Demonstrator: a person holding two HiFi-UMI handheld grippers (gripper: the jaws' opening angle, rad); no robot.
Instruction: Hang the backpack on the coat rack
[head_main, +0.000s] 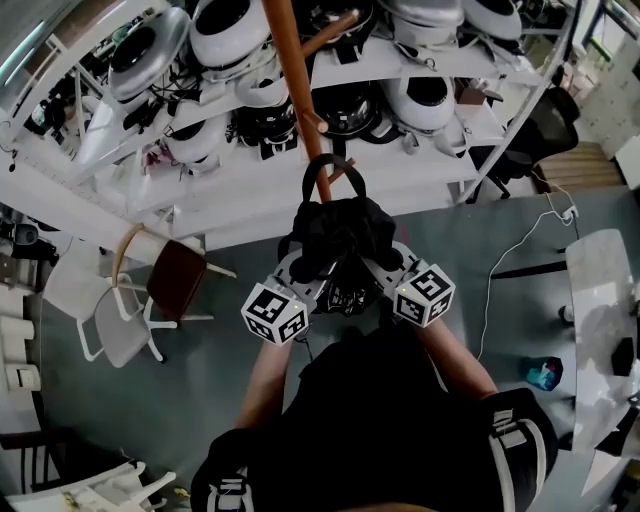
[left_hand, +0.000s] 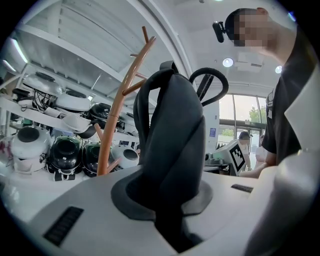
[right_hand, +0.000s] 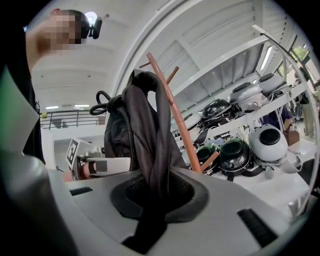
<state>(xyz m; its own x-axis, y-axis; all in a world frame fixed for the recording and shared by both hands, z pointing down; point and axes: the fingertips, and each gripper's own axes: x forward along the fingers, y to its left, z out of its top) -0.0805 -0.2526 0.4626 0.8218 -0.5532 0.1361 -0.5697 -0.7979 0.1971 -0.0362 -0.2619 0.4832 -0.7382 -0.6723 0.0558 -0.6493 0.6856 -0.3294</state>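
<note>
A black backpack hangs in the air between my two grippers, right in front of the brown wooden coat rack. Its top carry loop stands up next to the pole, close to a side peg. My left gripper is shut on a dark shoulder strap. My right gripper is shut on bunched backpack fabric. The rack's pole and pegs rise just beyond the bag in the left gripper view and the right gripper view.
White shelving loaded with several round white and black appliances stands behind the rack. A brown-seated chair and a white chair sit on the floor at the left. A white table and a loose cable lie at the right.
</note>
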